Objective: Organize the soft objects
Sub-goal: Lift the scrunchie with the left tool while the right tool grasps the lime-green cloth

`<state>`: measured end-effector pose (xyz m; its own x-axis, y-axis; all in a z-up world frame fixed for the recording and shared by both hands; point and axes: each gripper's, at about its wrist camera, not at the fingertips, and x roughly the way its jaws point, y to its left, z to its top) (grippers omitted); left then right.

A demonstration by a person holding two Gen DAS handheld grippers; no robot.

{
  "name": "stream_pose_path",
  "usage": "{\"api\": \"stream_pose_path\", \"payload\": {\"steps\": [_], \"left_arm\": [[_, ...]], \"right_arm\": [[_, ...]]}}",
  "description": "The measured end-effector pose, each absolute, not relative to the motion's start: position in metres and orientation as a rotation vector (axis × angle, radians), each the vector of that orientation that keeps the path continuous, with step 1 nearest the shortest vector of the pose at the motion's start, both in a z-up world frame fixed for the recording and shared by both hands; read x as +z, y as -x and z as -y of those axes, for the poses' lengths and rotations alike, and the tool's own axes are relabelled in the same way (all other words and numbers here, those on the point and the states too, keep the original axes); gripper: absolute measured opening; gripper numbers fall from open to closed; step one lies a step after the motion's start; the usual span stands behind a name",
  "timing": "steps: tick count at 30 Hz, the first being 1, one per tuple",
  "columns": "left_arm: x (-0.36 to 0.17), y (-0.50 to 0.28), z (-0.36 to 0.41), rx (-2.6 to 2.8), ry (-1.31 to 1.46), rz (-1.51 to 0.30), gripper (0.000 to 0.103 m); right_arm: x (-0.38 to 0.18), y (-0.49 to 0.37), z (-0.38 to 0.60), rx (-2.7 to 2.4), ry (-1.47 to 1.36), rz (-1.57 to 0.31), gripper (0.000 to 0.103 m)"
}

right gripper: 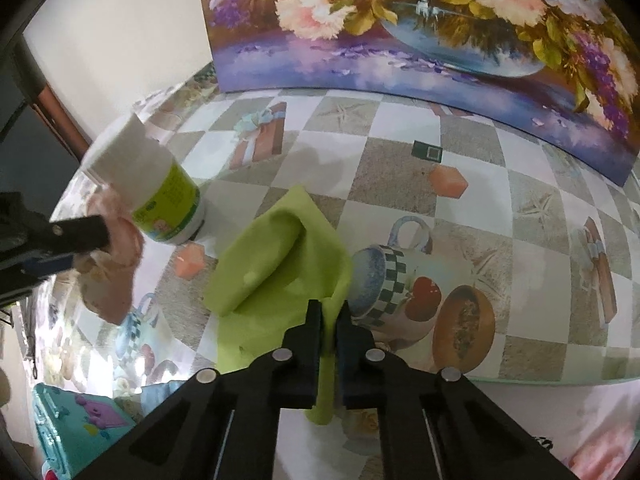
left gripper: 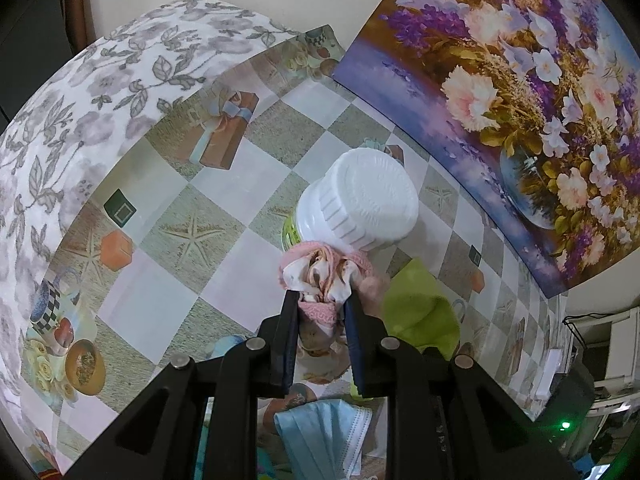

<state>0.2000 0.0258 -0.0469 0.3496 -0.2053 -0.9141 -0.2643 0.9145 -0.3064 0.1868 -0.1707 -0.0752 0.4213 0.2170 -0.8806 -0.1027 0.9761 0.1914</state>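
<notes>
My left gripper (left gripper: 320, 298) is shut on a pink and white bundle of soft cloth (left gripper: 320, 270), held just in front of a white-capped jar (left gripper: 362, 200). From the right wrist view, that left gripper (right gripper: 82, 236) shows at the far left with the pink cloth (right gripper: 116, 276) hanging from it beside the jar (right gripper: 160, 196). A lime green cloth (right gripper: 276, 256) lies partly rolled on the table. My right gripper (right gripper: 329, 312) is shut on its near edge, the fabric pinched between both pads. The green cloth (left gripper: 420, 304) also shows behind the left fingers.
A patterned checked tablecloth (right gripper: 400, 176) covers the table. A flower painting (right gripper: 400, 32) leans against the wall at the back. A blue face mask (left gripper: 324, 436) lies under the left gripper. A teal box (right gripper: 68, 428) sits at the lower left, and floral fabric (left gripper: 60, 112) hangs at the table's left.
</notes>
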Motion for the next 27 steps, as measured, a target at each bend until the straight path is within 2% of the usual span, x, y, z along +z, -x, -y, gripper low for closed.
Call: {"api": "stream_pose_path", "payload": {"steps": [9,17,23,25,27], "left_arm": [[-0.037,-0.200,-0.027,0.021,0.457,-1.197,0.023],[-0.008,-0.194,-0.027,-0.010,0.463,-1.128,0.022],[0.022,-0.186,-0.027,-0.044,0.466,-1.056,0.020],[0.030,-0.183,-0.027,-0.059,0.469,-1.040,0.015],[0.036,-0.182,-0.026,-0.077,0.470,-1.028,0.014]], "right_arm": [[-0.049,-0.181,0.174,0.262,-0.184,-1.053,0.003],[-0.014,-0.172,0.181,0.337,-0.285,-0.964,0.003],[0.029,-0.160,0.190,0.377,-0.320,-0.857,0.003],[0.042,-0.156,0.193,0.384,-0.328,-0.826,0.003],[0.055,-0.150,0.196,0.379,-0.323,-0.793,0.003]]}}
